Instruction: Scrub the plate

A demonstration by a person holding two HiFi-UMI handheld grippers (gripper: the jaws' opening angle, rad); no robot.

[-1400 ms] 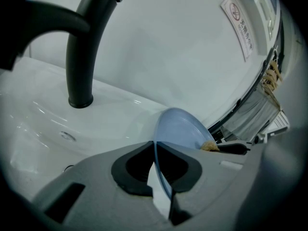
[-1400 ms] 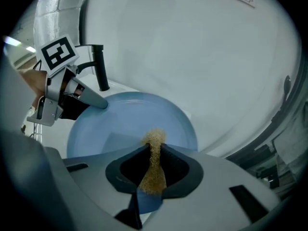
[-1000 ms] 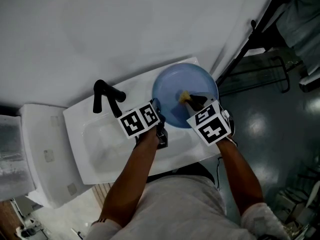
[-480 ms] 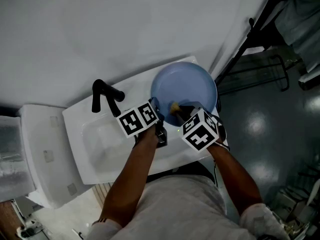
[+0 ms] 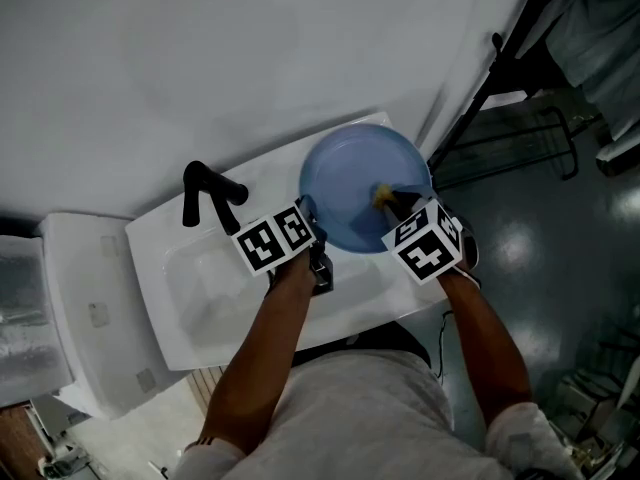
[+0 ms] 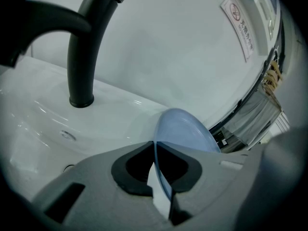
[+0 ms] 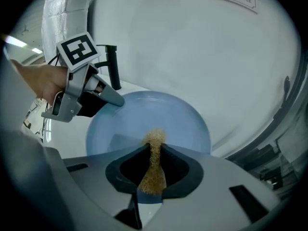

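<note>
A round blue plate [image 5: 350,178] is held tilted over the right end of a white sink [image 5: 190,288]. My left gripper [image 5: 314,236] is shut on the plate's near-left rim; in the left gripper view the plate [image 6: 185,129] runs edge-on between the jaws of that gripper [image 6: 156,165]. My right gripper [image 5: 392,205] is shut on a yellowish scrub pad [image 5: 381,195], whose tip rests on the plate's right inner face. In the right gripper view the pad [image 7: 153,165] sticks out of the jaws onto the plate [image 7: 144,121], and the left gripper [image 7: 115,100] grips the far-left rim.
A black faucet [image 5: 205,196] stands at the sink's back left, close to the left gripper. A white toilet cistern [image 5: 85,313] sits left of the sink. A black metal frame [image 5: 515,133] stands on the dark floor to the right. A white wall runs behind.
The right gripper swept the scrub pad leftward and nearer across the plate, then back to the plate's right side. The left gripper and the plate stayed put.
</note>
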